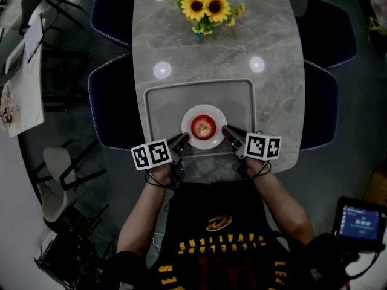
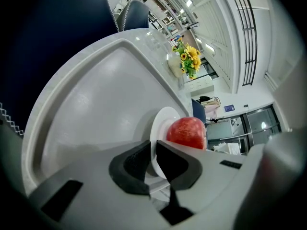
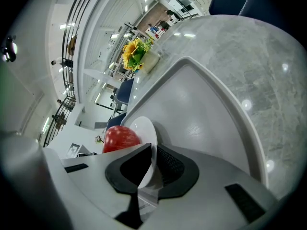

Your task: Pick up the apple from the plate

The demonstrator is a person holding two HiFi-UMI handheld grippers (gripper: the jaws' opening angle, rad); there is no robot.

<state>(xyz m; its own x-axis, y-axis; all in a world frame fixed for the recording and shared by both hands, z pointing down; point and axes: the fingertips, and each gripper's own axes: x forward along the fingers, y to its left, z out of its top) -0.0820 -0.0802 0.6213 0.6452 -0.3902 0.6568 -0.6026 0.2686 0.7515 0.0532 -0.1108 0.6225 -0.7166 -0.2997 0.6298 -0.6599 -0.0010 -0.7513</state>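
Apple, red with a paler patch, sits in the middle of the white plate, touched by neither gripper. Nearest to me, my left hand and right hand hold the handles at the tabletop's near edge, each with a marker cube facing up, one on the left and one on the right. Just beyond, my left gripper reaches in to the plate's left side and my right gripper to its right side, so the plate lies between them. In the left gripper view the plate's thin rim runs into the narrow gap between the dark pads, which are closed on it, with the apple just past the jaws. In the right gripper view the rim likewise stands pinched between the ribbed pads. Both grippers are narrow and holding the plate, not the fruit. The plate lies over the near half of a pale grey tray with a raised rim; whether it rests on the tray or is raised off it I cannot tell. The tray sits on the grey marbled tabletop, flanked by dark blue chairs. At the far end stands a bunch of sunflowers
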